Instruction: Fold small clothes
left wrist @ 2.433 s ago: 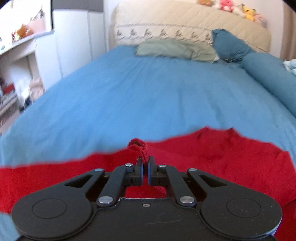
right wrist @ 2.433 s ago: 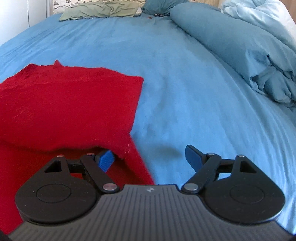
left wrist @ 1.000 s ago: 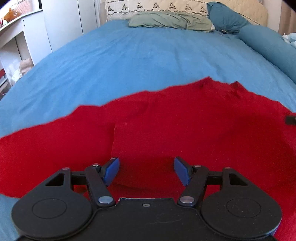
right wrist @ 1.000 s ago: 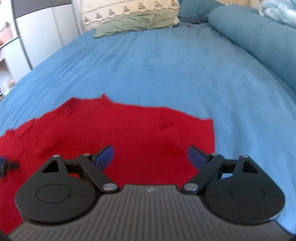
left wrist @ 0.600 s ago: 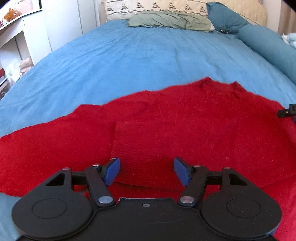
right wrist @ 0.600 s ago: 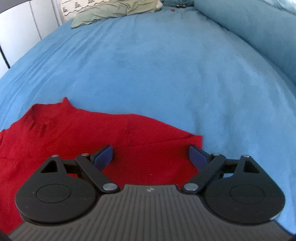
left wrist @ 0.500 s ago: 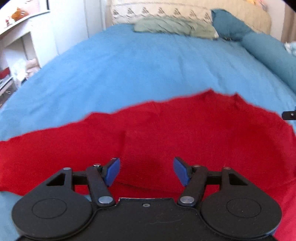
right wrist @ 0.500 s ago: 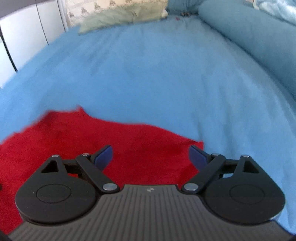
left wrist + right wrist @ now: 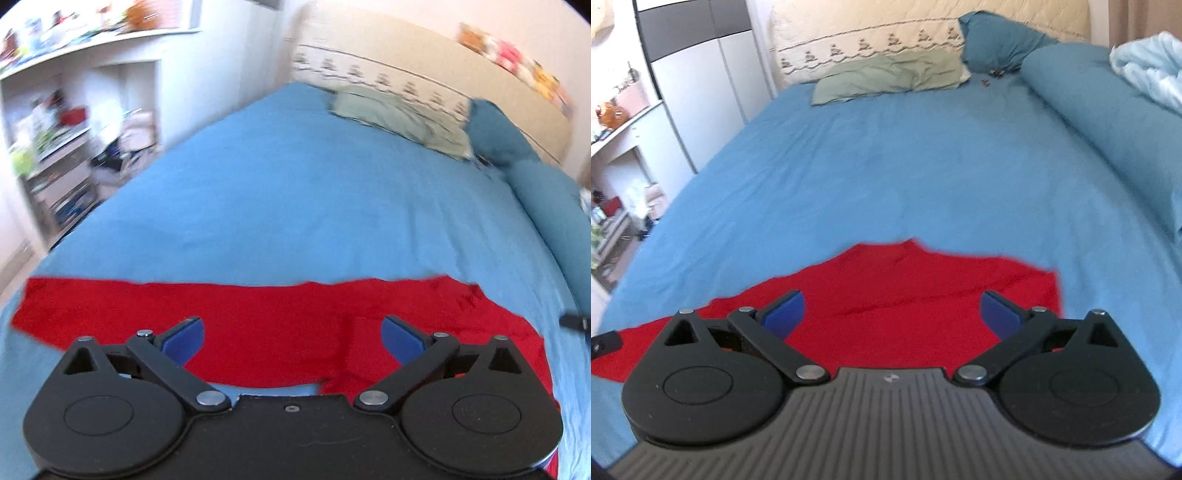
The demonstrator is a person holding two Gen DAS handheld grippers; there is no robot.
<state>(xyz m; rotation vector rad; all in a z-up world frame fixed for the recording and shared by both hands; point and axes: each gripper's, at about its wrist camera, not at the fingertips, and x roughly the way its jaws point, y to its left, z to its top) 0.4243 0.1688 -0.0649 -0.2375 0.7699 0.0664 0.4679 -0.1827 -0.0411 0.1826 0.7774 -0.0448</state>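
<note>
With both my left gripper [image 9: 291,338] and right gripper [image 9: 891,308] spread wide and empty above the red garment [image 9: 280,325] lying flat on the blue bed [image 9: 905,166], I judge it soft, light and limp, best pinched at an edge or corner; no writing is legible.

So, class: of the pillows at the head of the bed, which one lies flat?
The pale green pillow lies flat on the blue sheet. The dark teal pillow beside it leans upright against the headboard.

Bedroom: bed [image 9: 923,166], pillow [image 9: 886,79], headboard [image 9: 871,37]
</note>
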